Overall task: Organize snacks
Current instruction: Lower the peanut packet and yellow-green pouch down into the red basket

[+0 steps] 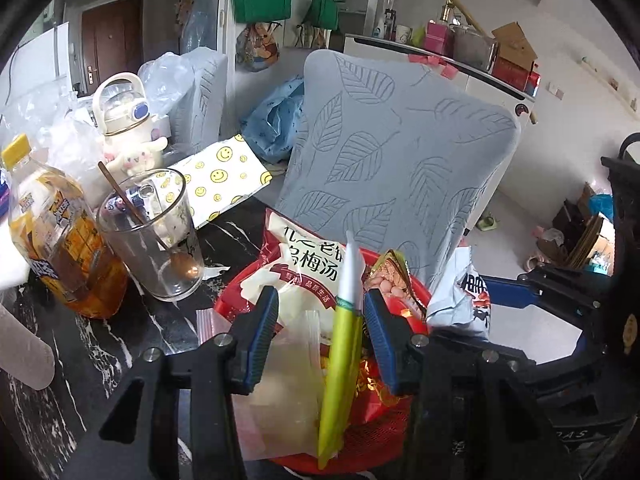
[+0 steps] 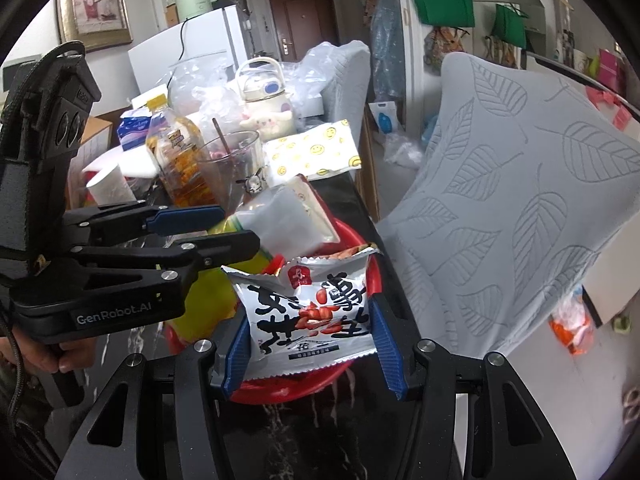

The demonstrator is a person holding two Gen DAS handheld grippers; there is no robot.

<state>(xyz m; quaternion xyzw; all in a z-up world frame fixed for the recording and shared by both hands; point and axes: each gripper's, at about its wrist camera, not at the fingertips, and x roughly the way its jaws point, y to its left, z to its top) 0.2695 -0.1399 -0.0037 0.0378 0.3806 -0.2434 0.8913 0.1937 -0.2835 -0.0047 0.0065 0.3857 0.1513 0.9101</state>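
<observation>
A red basket [image 1: 372,440] on the black marble table holds several snack packets. My left gripper [image 1: 320,312] is open above it, straddling a yellow-green packet [image 1: 340,368] that stands on edge beside a white and red plum-soup bag [image 1: 296,268]. The packet touches neither pad. My right gripper [image 2: 312,344] is open around a white peanut packet [image 2: 308,312] with black and red print, standing at the basket's [image 2: 280,388] near edge. The left gripper shows in the right wrist view [image 2: 224,224] over a clear bag [image 2: 288,216].
A glass with a spoon [image 1: 156,236], an orange drink bottle [image 1: 52,236], a cream kettle-shaped bottle [image 1: 124,120] and a smiley-print packet [image 1: 220,176] stand on the table's left. A grey leaf-print chair back [image 1: 392,160] rises just behind the basket.
</observation>
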